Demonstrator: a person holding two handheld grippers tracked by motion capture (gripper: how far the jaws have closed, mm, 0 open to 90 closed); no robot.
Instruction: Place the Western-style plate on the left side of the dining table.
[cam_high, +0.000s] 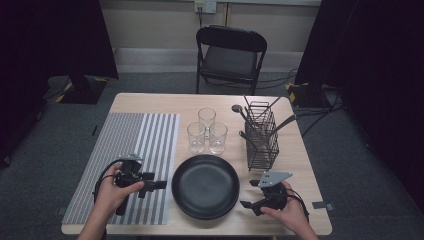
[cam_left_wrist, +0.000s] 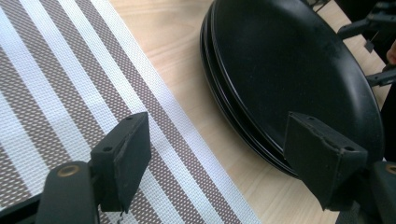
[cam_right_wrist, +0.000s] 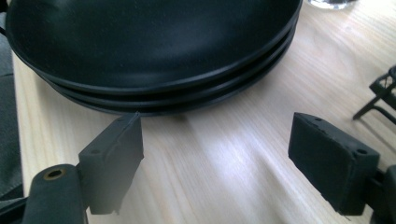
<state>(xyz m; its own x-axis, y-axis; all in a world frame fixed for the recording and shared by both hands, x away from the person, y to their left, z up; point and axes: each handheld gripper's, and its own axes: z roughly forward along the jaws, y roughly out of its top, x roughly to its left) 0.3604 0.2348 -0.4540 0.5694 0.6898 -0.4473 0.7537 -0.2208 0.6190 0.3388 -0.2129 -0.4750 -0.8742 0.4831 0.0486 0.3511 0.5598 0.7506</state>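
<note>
Spanning most of the high view, a light wooden table (cam_high: 295, 150) is seen with a black folding chair (cam_high: 230, 55) standing beyond its far edge. Its left part is covered by a striped placemat (cam_high: 130, 160) of grey and white bands, which reaches the near edge. A stack of black plates (cam_high: 205, 186) is set just right of the placemat, near the front middle of the table; in the right gripper view three rims (cam_right_wrist: 154, 93) can be counted, lying one upon another. Behind and to the right of the stack a black wire cutlery basket (cam_high: 262, 136) is placed upright, with dark utensils (cam_high: 239, 111) leaning out of its top. Three clear drinking glasses (cam_high: 206, 132) are grouped close together behind the stack, between placemat and basket.

The left gripper (cam_high: 150, 186) is held above the placemat's right edge, its jaws pointed at the stack and spread wide with nothing between them; in the left gripper view (cam_left_wrist: 215, 158) the pads are seen apart from the stack's rim, one over the stripes and one before the plates. The right gripper (cam_high: 252, 192) is held just right of the stack, over bare wood; its jaws (cam_right_wrist: 215, 163) are likewise spread wide and empty, aimed at the near rim without touching it.
</note>
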